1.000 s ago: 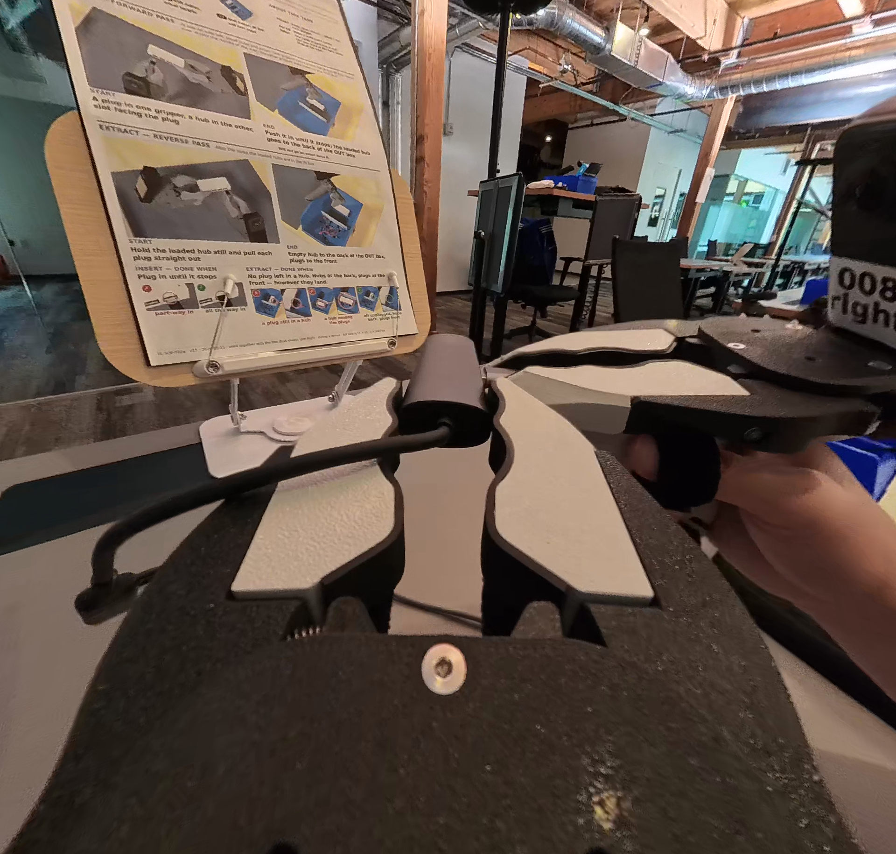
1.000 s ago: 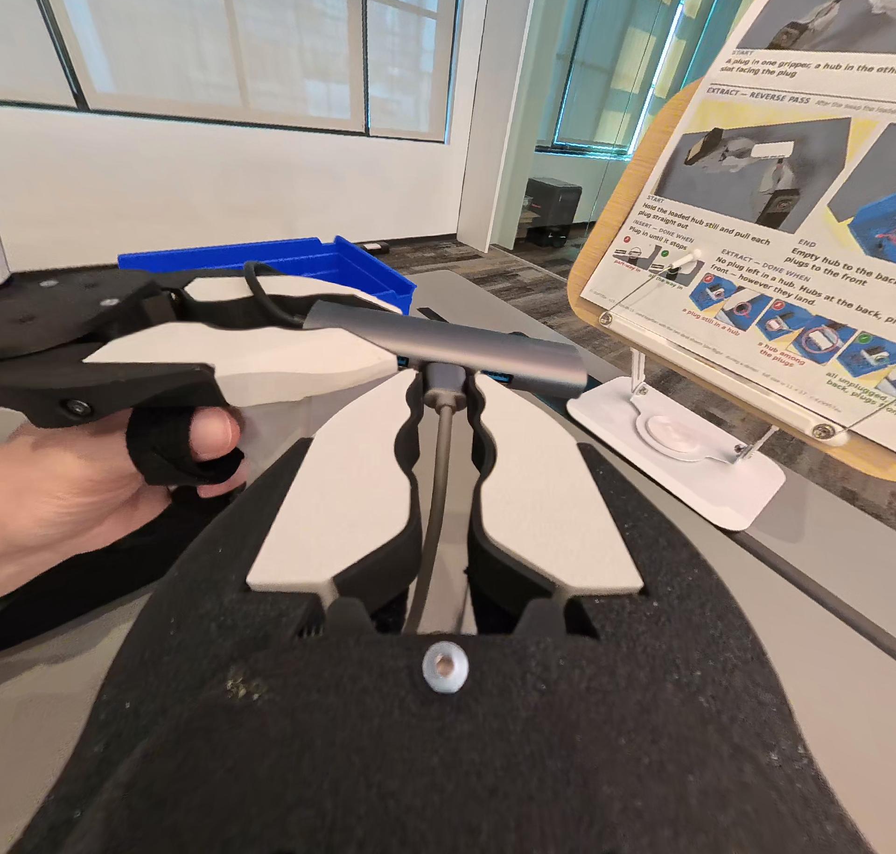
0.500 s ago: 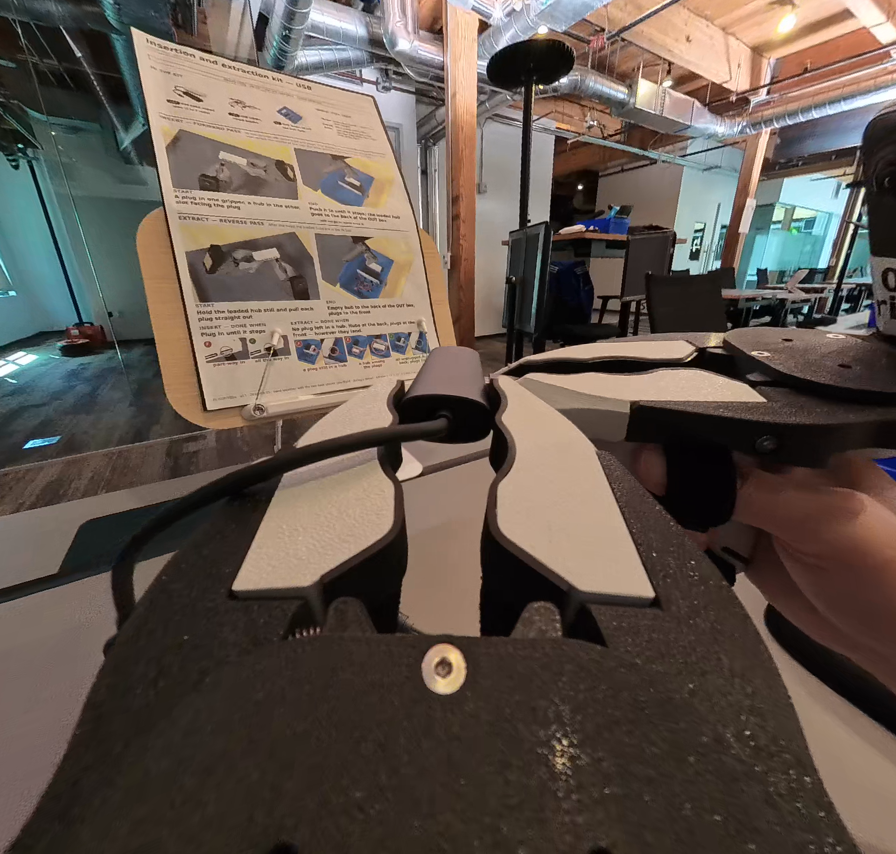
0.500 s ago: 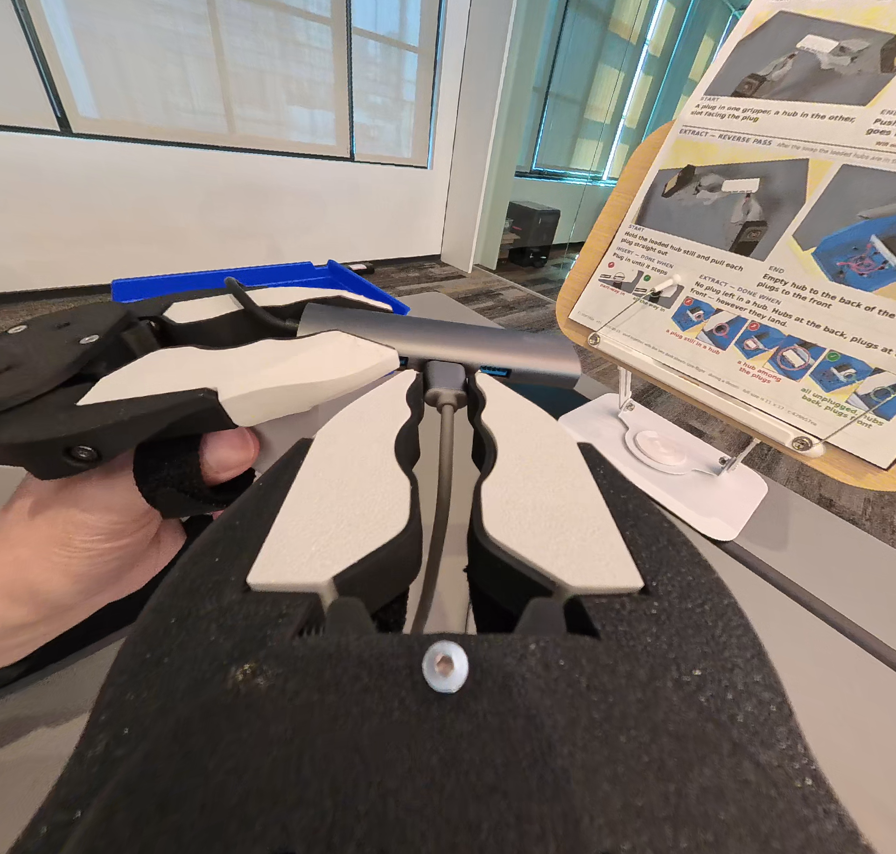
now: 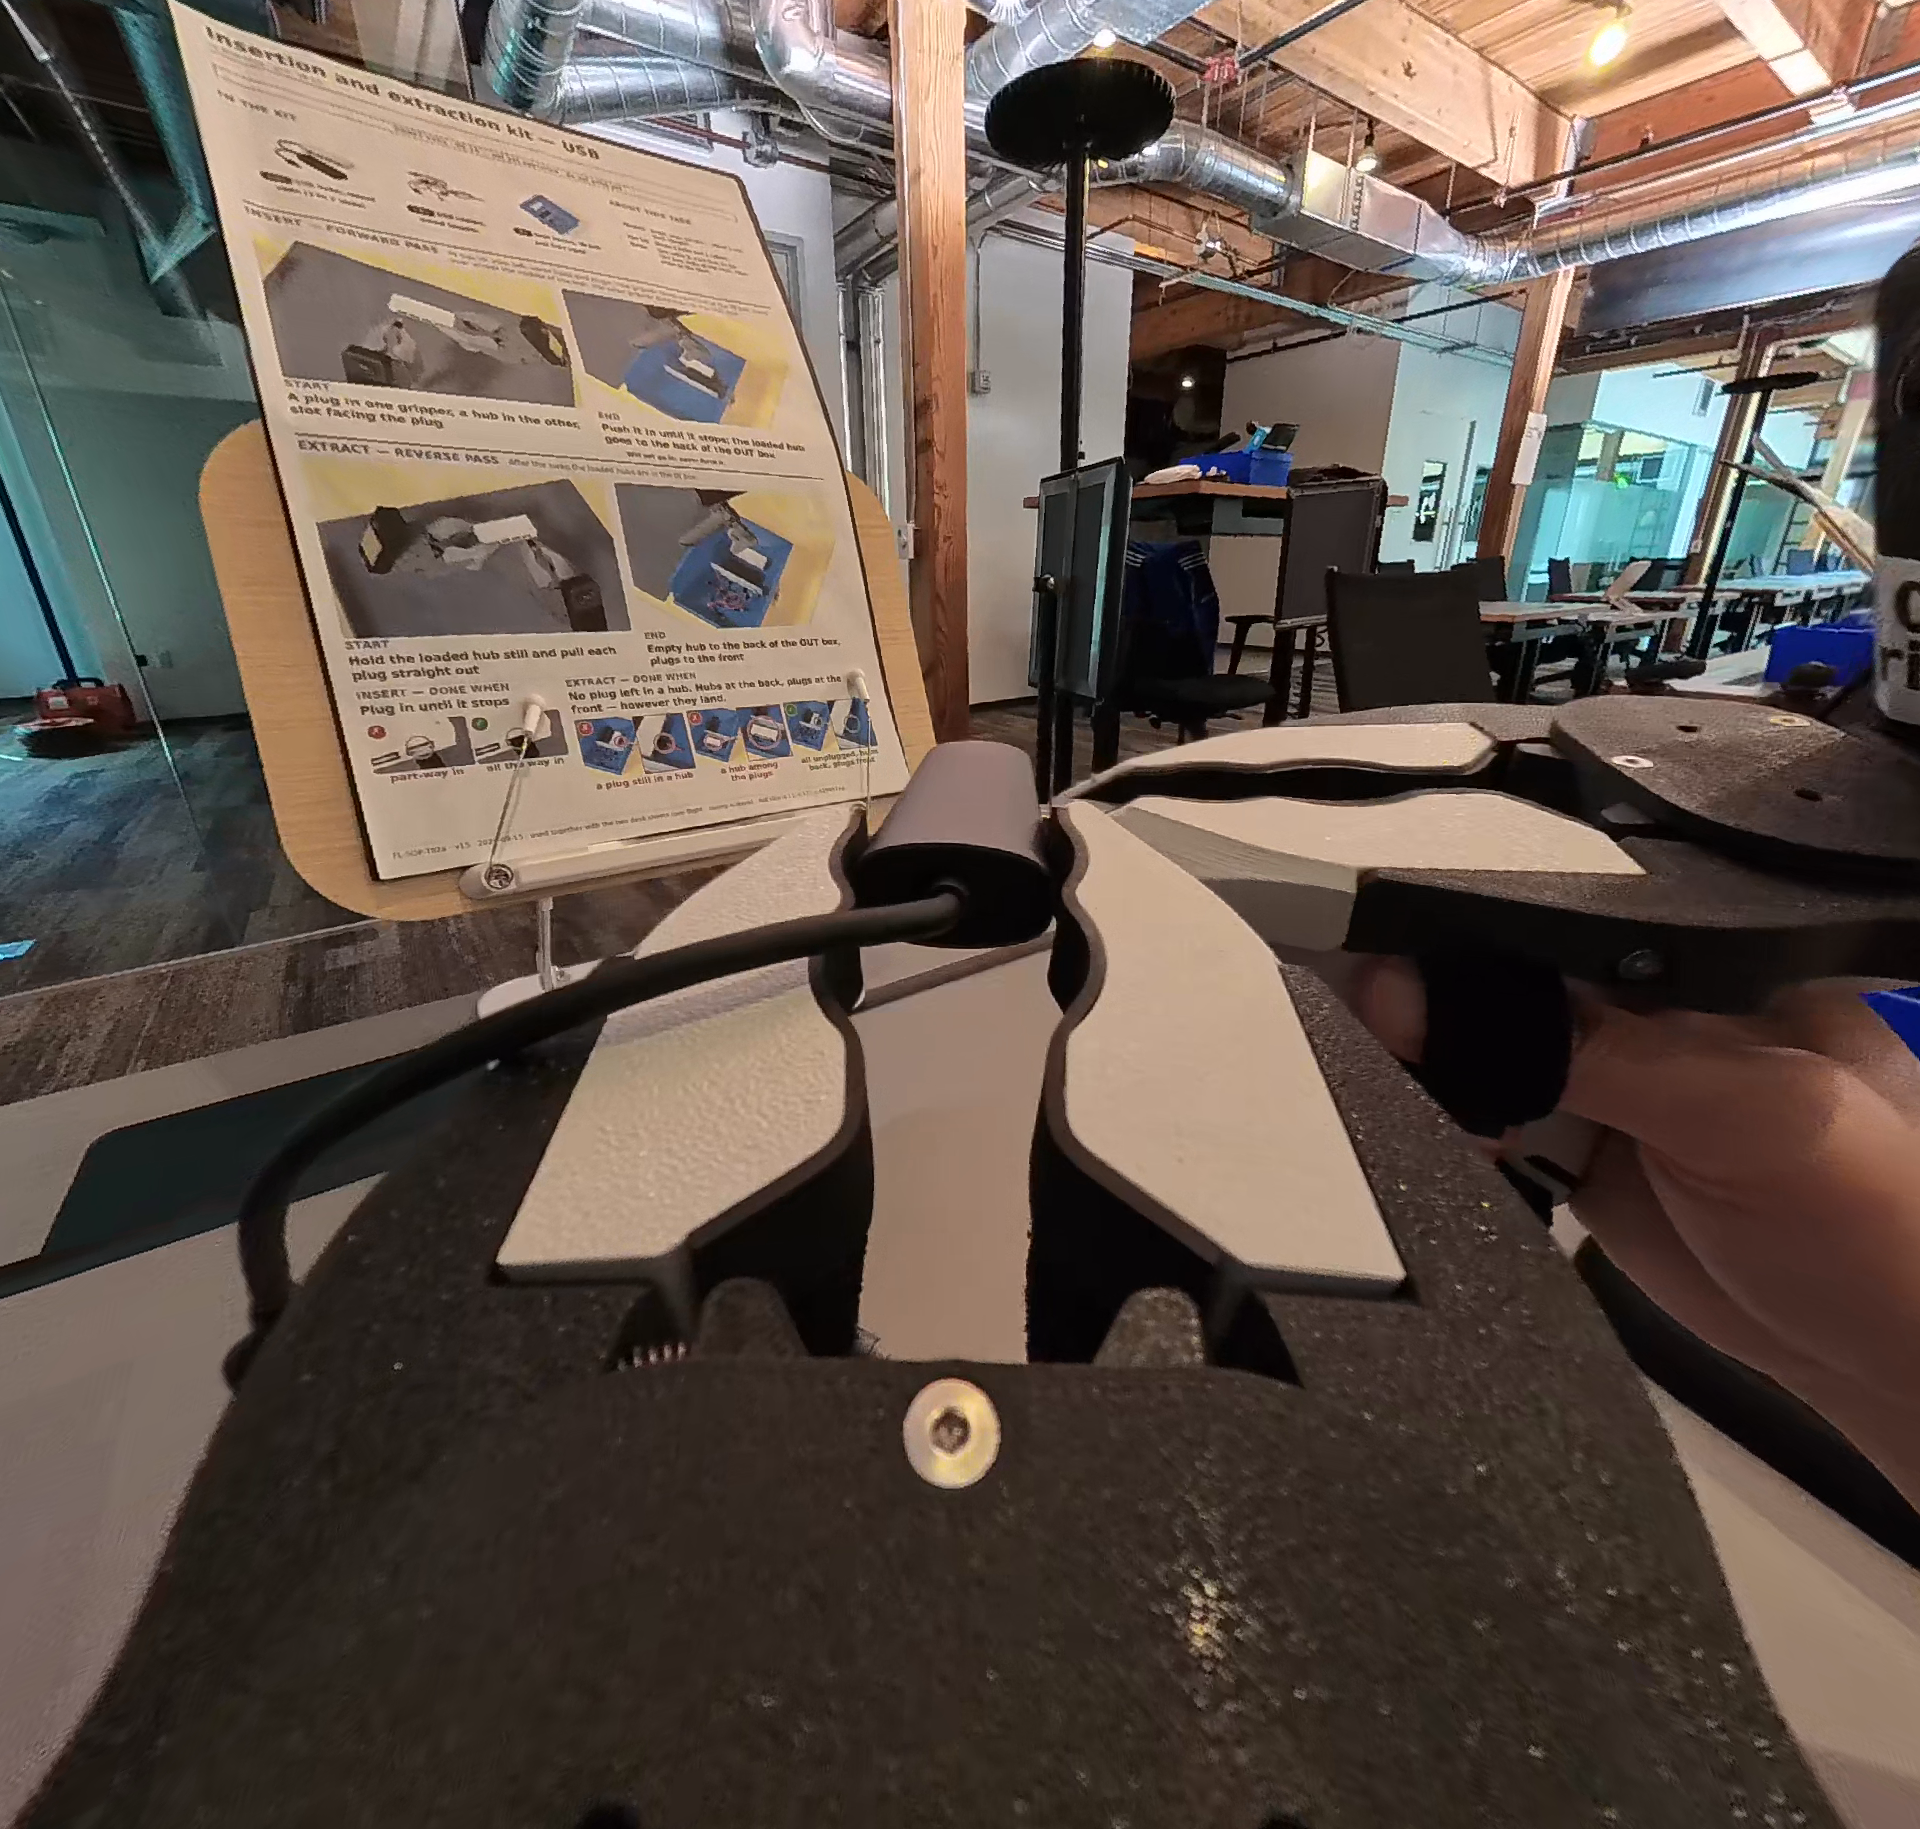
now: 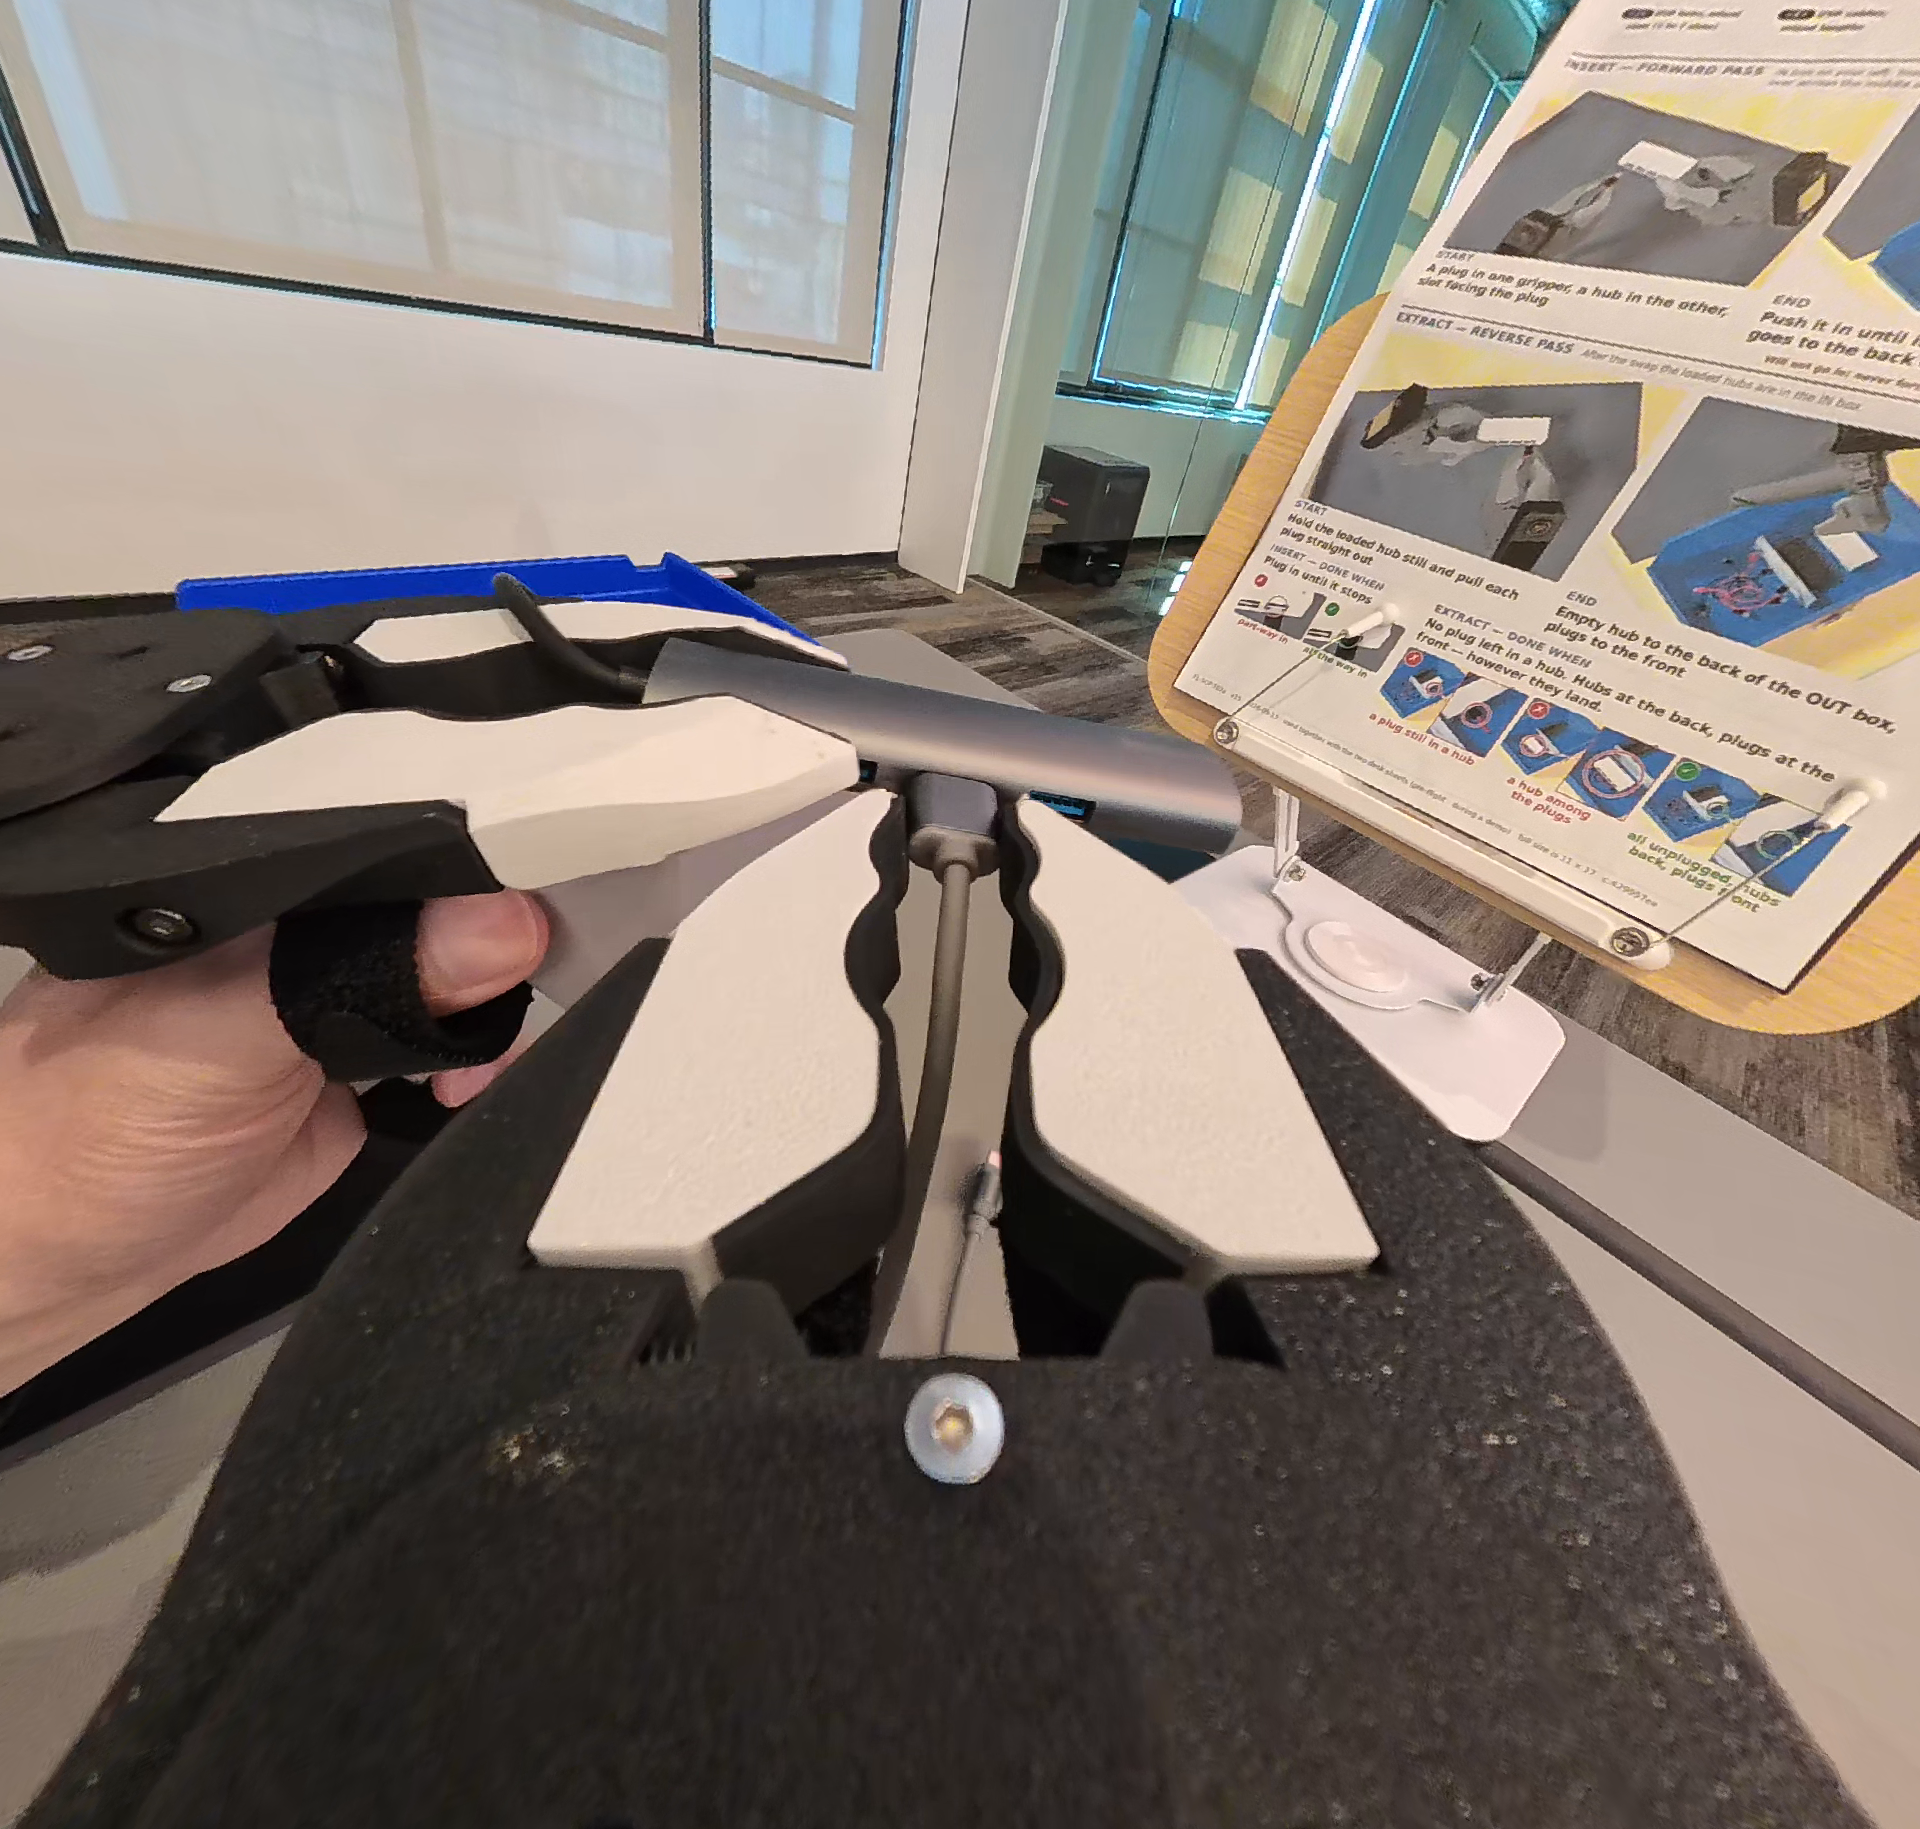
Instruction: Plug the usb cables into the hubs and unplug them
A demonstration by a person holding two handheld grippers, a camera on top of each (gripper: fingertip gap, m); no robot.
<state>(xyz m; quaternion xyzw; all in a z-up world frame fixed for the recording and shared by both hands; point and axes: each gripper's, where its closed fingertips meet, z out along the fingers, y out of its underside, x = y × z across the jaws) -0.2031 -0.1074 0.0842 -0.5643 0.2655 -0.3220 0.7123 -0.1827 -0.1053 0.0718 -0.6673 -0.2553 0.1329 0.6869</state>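
The left gripper [image 5: 954, 880] squeezes one end of the long grey metal hub [image 6: 956, 725], so the hub stays still up in the air above the grey table [image 6: 1714, 1291]. The hub's own black cord [image 5: 520, 1021] loops out to the left, out of the way. The hub lies sideways in front of the right gripper [image 6: 954, 813], so its row of slots faces that gripper. The right gripper pinches the small grey plug [image 6: 951, 805] of a thin grey cable [image 6: 940, 1000], and the cable runs back between its white fingers [image 6: 748, 1031]. The plug touches the side of the hub and looks pushed in, but how deep I cannot tell. A picture sheet on a wooden board [image 5: 540, 470] stands behind on a white stand [image 6: 1382, 1010], so the person can look at the steps. A blue plastic bin [image 6: 447, 584] waits further back on the table, maybe for finished hubs.
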